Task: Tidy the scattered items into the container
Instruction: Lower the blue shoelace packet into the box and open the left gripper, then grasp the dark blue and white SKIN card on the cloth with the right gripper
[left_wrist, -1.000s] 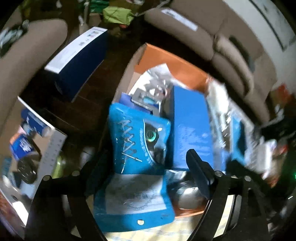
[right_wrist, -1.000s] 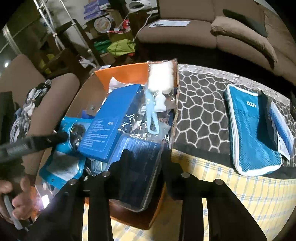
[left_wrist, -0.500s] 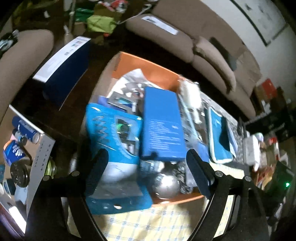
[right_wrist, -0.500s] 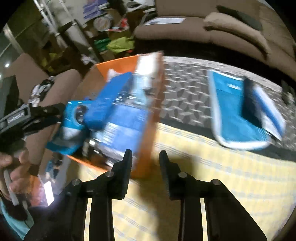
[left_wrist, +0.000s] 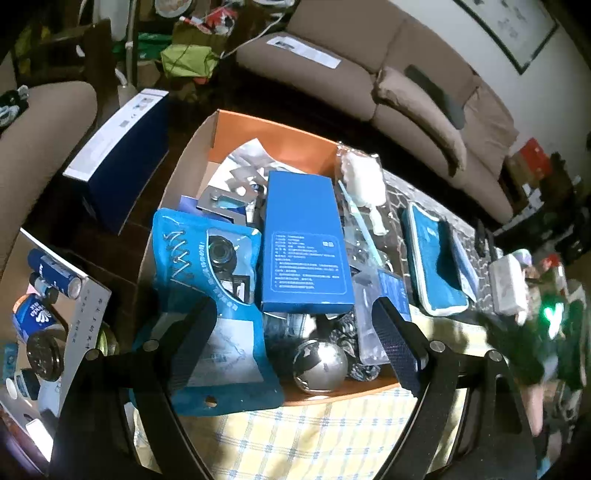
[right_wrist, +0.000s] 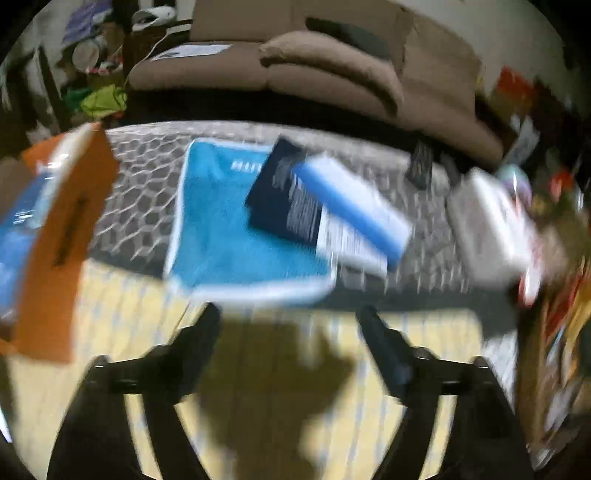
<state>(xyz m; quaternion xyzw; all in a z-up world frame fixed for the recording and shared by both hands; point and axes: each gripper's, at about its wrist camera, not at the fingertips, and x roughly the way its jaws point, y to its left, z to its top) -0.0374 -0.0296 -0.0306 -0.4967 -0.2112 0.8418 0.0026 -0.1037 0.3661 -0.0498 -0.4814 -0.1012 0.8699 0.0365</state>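
The left gripper (left_wrist: 291, 314) hangs above the near end of the orange box (left_wrist: 273, 127), its 2 fingers spread wide with nothing between them. The box sits on the yellow checked cloth (left_wrist: 295, 435) and is packed full: a tall blue carton (left_wrist: 304, 240) lies on top, a blue plastic pouch (left_wrist: 207, 295) spills over the near left corner, and a shiny metal ball (left_wrist: 319, 363) rests at the near edge. The right gripper (right_wrist: 290, 319) is over bare cloth (the picture is smeared), its fingers opening and empty. Beyond its fingertips a teal zip pouch (right_wrist: 221, 236) lies on the grey patterned mat (right_wrist: 140, 184), with a dark booklet (right_wrist: 284, 195) and a blue-and-white box (right_wrist: 351, 206) lying on its right part. The orange box's side shows at the left edge of the right wrist view.
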